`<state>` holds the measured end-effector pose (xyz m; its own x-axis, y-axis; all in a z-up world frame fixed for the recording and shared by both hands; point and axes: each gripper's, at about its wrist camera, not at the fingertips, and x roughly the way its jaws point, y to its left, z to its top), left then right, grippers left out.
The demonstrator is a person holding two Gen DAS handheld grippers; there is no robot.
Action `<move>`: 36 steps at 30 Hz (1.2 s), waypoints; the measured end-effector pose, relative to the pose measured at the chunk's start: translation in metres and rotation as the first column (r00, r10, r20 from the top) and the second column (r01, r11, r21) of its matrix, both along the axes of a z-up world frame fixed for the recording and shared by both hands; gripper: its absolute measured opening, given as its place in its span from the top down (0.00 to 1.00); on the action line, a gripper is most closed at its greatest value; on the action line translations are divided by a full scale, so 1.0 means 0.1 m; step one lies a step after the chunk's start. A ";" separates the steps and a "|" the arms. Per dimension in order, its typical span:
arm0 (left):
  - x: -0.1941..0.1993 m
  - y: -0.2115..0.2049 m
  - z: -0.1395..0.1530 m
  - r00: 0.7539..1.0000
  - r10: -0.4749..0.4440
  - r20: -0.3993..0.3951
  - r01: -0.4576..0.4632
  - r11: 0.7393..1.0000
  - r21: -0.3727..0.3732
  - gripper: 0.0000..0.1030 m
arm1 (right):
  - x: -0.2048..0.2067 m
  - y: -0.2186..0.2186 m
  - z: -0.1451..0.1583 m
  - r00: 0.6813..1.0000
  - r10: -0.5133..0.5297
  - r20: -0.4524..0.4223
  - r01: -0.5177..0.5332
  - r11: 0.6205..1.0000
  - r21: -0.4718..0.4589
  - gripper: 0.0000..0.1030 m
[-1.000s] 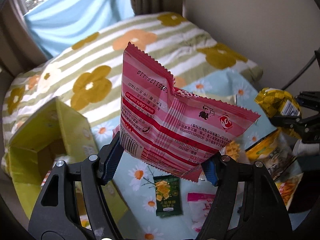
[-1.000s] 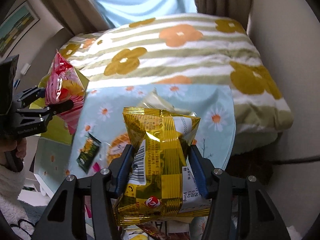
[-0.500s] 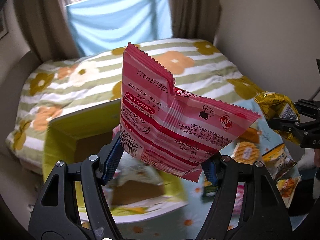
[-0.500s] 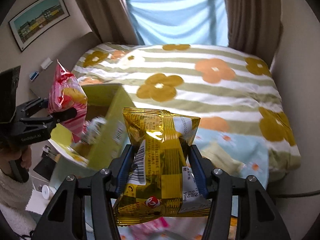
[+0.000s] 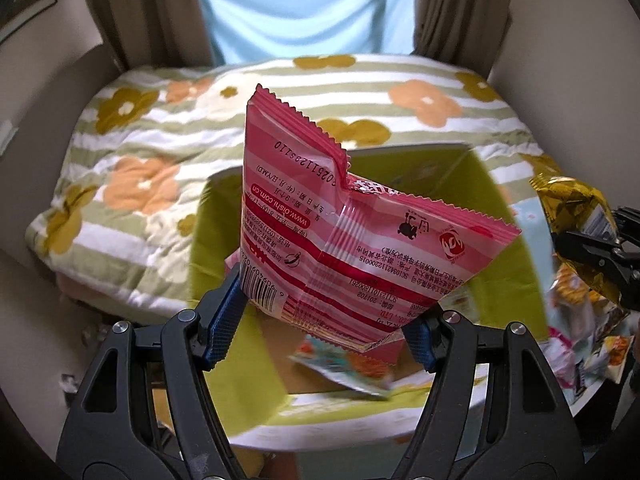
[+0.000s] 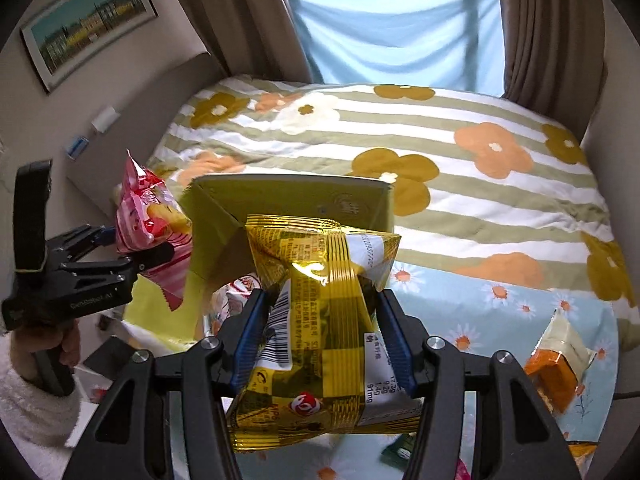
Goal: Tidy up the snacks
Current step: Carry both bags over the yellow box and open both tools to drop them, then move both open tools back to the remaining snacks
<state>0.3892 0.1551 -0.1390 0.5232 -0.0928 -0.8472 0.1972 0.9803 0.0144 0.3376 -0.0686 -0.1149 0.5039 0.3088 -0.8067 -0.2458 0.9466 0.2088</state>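
Observation:
My left gripper (image 5: 326, 320) is shut on a pink striped snack bag (image 5: 352, 240) and holds it above an open yellow-green box (image 5: 240, 360). The same bag (image 6: 148, 224) and left gripper (image 6: 120, 256) show at the left of the right wrist view. My right gripper (image 6: 320, 336) is shut on a gold snack bag (image 6: 320, 320), just right of the box (image 6: 296, 200). That gold bag (image 5: 576, 216) shows at the right edge of the left wrist view. A snack packet (image 5: 344, 368) lies inside the box.
Loose snack packets lie on the daisy-print blue cloth (image 6: 500, 292), among them an orange packet (image 6: 556, 360) and a heap (image 5: 584, 336) at the right. A flowered striped quilt (image 6: 400, 140) covers the bed behind. Curtains (image 6: 552, 20) and a wall picture (image 6: 88, 24) stand at the back.
Both grippers have swung left with their bags. The box, formerly at the left, now lies directly under the pink bag, and the gold bag has come up beside the box.

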 end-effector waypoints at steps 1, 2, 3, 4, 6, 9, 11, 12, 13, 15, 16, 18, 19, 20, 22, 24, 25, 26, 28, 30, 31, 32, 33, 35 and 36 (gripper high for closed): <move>0.05 0.02 -0.06 1.000 0.003 -0.013 -0.003 1.000 -0.002 0.35 | 0.02 0.10 -0.02 1.000 -0.001 0.000 0.001 1.000 0.000 0.50; 0.10 0.07 -0.12 1.000 0.003 -0.030 -0.003 1.000 -0.005 0.35 | 0.04 0.15 -0.04 1.000 -0.003 -0.003 0.003 1.000 0.005 0.50; 0.14 0.07 -0.17 0.999 0.000 -0.042 0.000 1.000 -0.002 0.35 | 0.06 0.20 -0.05 1.000 -0.006 -0.003 0.006 1.000 0.000 0.50; 0.17 0.07 -0.23 0.999 -0.004 -0.052 0.004 1.000 0.005 0.35 | 0.08 0.26 -0.07 1.000 -0.009 -0.002 0.009 1.000 -0.012 0.50; 0.23 0.07 -0.33 0.997 -0.017 -0.073 0.018 1.000 0.015 0.35 | 0.11 0.37 -0.09 1.000 -0.014 -0.006 0.014 1.000 -0.025 0.50; 0.28 0.04 -0.46 0.994 -0.032 -0.106 0.034 0.999 0.015 0.35 | 0.19 0.40 -0.14 1.000 -0.017 -0.027 0.017 1.000 -0.013 0.50; 0.29 0.02 -0.52 0.993 -0.036 -0.116 0.038 0.999 0.014 0.34 | 0.24 0.39 -0.17 0.999 -0.018 -0.031 0.017 1.000 -0.026 0.50; 0.30 0.00 -0.55 0.993 -0.031 -0.118 0.034 0.999 0.019 0.34 | 0.25 0.39 -0.18 0.999 -0.017 -0.033 0.016 1.000 -0.027 0.50; 0.31 -0.01 -0.56 0.993 -0.024 -0.117 0.027 0.999 0.024 0.31 | 0.28 0.38 -0.20 0.999 -0.015 -0.035 0.014 1.000 -0.027 0.50; 0.31 -0.04 -0.57 0.993 -0.009 -0.118 0.013 0.999 0.033 0.16 | 0.32 0.35 -0.24 0.999 -0.012 -0.045 0.010 1.000 -0.024 0.50; 0.31 -0.06 -0.57 0.994 0.002 -0.112 0.003 0.999 0.044 0.02 | 0.35 0.32 -0.26 0.999 -0.013 -0.052 0.012 1.000 -0.021 0.50; 0.28 -0.07 -0.54 0.995 0.001 -0.101 0.003 0.999 0.042 0.00 | 0.36 0.31 -0.29 0.998 -0.016 -0.064 0.015 1.000 -0.013 0.50; 0.26 -0.07 -0.54 0.994 0.001 -0.108 0.003 0.999 0.042 0.00 | 0.36 0.30 -0.31 0.998 -0.017 -0.068 0.016 1.000 -0.009 0.50; 0.25 -0.06 -0.54 0.994 0.004 -0.111 0.001 0.999 0.044 0.00 | 0.36 0.29 -0.32 0.997 -0.019 -0.073 0.018 1.000 -0.005 0.50; 0.19 -0.06 -0.53 0.994 0.013 -0.108 -0.007 0.999 0.049 0.00 | 0.35 0.28 -0.35 0.996 -0.020 -0.087 0.020 1.000 0.004 0.50; 0.13 -0.04 -0.53 0.993 0.028 -0.113 -0.023 0.999 0.045 0.00 | 0.34 0.28 -0.38 0.995 -0.016 -0.097 0.016 1.000 0.007 0.50; 0.11 -0.02 -0.53 0.993 0.036 -0.116 -0.031 0.999 0.039 0.00 | 0.34 0.28 -0.38 0.995 -0.015 -0.100 0.015 1.000 0.005 0.50; 0.08 -0.02 -0.52 0.992 0.043 -0.116 -0.040 0.999 0.031 0.00 | 0.35 0.28 -0.38 0.995 -0.014 -0.102 0.014 1.000 0.004 0.50; 0.02 -0.01 -0.50 0.992 0.053 -0.112 -0.051 0.999 0.019 0.00 | 0.35 0.28 -0.38 0.995 -0.015 -0.103 0.015 1.000 0.004 0.50; -0.05 -0.02 -0.49 0.993 0.058 -0.107 -0.055 0.998 0.031 0.00 | 0.37 0.28 -0.38 0.994 -0.014 -0.104 0.015 1.000 0.006 0.49; -0.08 -0.03 -0.48 0.993 0.059 -0.107 -0.055 0.998 0.036 0.00 | 0.38 0.29 -0.37 0.995 -0.014 -0.102 0.015 1.000 0.005 0.48; -0.11 -0.03 -0.48 0.993 0.060 -0.106 -0.055 0.998 0.042 0.00 | 0.40 0.30 -0.37 0.996 -0.016 -0.093 0.016 1.000 -0.004 0.43; -0.14 -0.03 -0.47 0.993 0.062 -0.104 -0.057 0.997 0.047 0.00 | 0.40 0.31 -0.37 0.996 -0.019 -0.081 0.018 1.000 -0.012 0.31; -0.18 -0.01 -0.45 0.993 0.066 -0.102 -0.062 0.997 0.046 0.00 | 0.37 0.32 -0.37 0.999 -0.016 -0.042 0.016 1.000 -0.003 0.03; -0.22 0.00 -0.44 0.993 0.067 -0.098 -0.064 0.997 0.040 0.00 | 0.36 0.32 -0.37 0.999 -0.016 -0.030 0.016 1.000 0.003 0.00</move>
